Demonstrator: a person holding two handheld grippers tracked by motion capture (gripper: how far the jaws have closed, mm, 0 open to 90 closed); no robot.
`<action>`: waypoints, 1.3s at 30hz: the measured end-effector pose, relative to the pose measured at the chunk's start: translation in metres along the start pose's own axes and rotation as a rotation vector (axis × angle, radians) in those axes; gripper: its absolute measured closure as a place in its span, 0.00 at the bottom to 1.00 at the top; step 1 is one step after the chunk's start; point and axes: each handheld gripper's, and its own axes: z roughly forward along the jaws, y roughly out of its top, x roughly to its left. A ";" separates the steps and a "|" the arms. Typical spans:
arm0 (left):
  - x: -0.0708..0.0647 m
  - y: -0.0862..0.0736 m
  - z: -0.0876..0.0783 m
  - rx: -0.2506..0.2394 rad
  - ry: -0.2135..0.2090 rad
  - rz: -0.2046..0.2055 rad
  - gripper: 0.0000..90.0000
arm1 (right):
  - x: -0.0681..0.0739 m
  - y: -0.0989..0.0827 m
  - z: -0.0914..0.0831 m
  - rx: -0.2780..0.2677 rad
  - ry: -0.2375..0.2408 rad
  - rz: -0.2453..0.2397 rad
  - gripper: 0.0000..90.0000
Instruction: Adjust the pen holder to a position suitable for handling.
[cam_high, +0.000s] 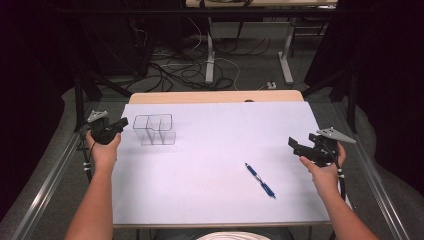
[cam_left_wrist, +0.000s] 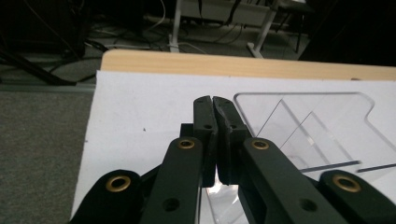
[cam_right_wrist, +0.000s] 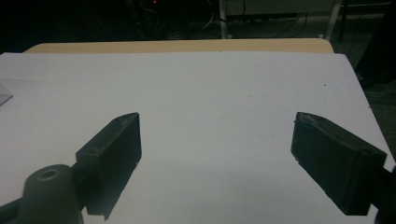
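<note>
Clear plastic organizer (cam_high: 154, 129) sat at the far left of the white worktop (cam_high: 215, 150), left claw (cam_high: 121, 123) pressed together just beside it with nothing between, right claw (cam_high: 294, 144) apart near blue pen (cam_high: 260, 180).

Long pale wooden tabletop (cam_high: 215, 96) w/ white sheet cover (cam_high: 215, 165); blue pen (cam_high: 260, 180) lies slantwise near front-right. Behind: grey floor, tangled black cables (cam_high: 172, 75), white desk legs (cam_high: 210, 55).
</note>
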 end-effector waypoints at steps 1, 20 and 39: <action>0.001 -0.001 0.004 0.005 -0.001 0.007 0.99 | 0.000 0.000 0.000 0.000 0.000 0.000 0.18; 0.008 -0.014 0.038 0.048 -0.087 0.125 1.00 | -0.002 -0.004 0.004 0.021 0.008 0.043 0.18; -0.045 -0.015 0.052 0.074 -0.147 0.145 1.00 | -0.004 -0.006 0.006 0.025 0.007 0.055 0.19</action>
